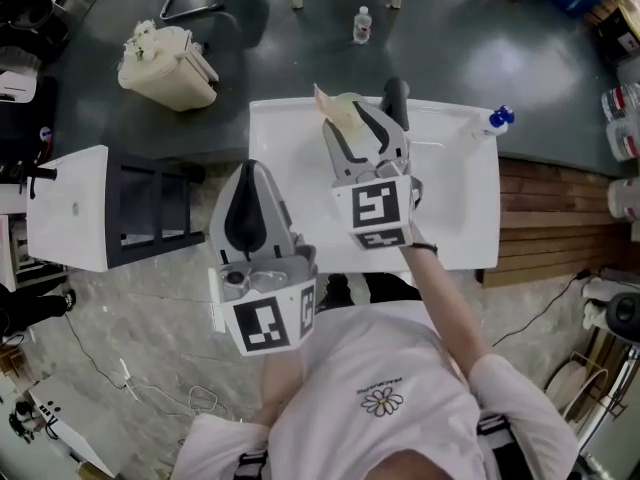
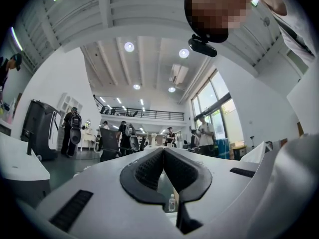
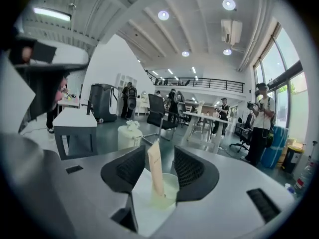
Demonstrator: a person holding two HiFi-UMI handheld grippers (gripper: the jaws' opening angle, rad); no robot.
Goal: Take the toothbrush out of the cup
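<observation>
A pale green cup (image 3: pixel 168 192) stands on the white table (image 1: pixel 460 198). The toothbrush (image 3: pixel 154 169), which shows as a tall flat beige strip, sticks up out of it and leans slightly left. My right gripper (image 3: pixel 159 150) is open. Its dark pads stand either side of the strip with gaps showing, and they do not press on it. In the head view the right gripper (image 1: pixel 368 106) reaches over the table's far part, with the beige strip (image 1: pixel 330 108) at its tips and the cup hidden. My left gripper (image 1: pixel 250 170) hangs nearer me, off the table's left front corner. Its jaws meet at the tips with nothing in them.
A spray bottle with a blue cap (image 1: pixel 497 120) lies at the table's far right corner. On the floor beyond are a water bottle (image 1: pixel 362 25) and a beige bin (image 1: pixel 165 63). A white side table on a dark frame (image 1: pixel 80 208) stands left. Wooden boards (image 1: pixel 545 218) lie right.
</observation>
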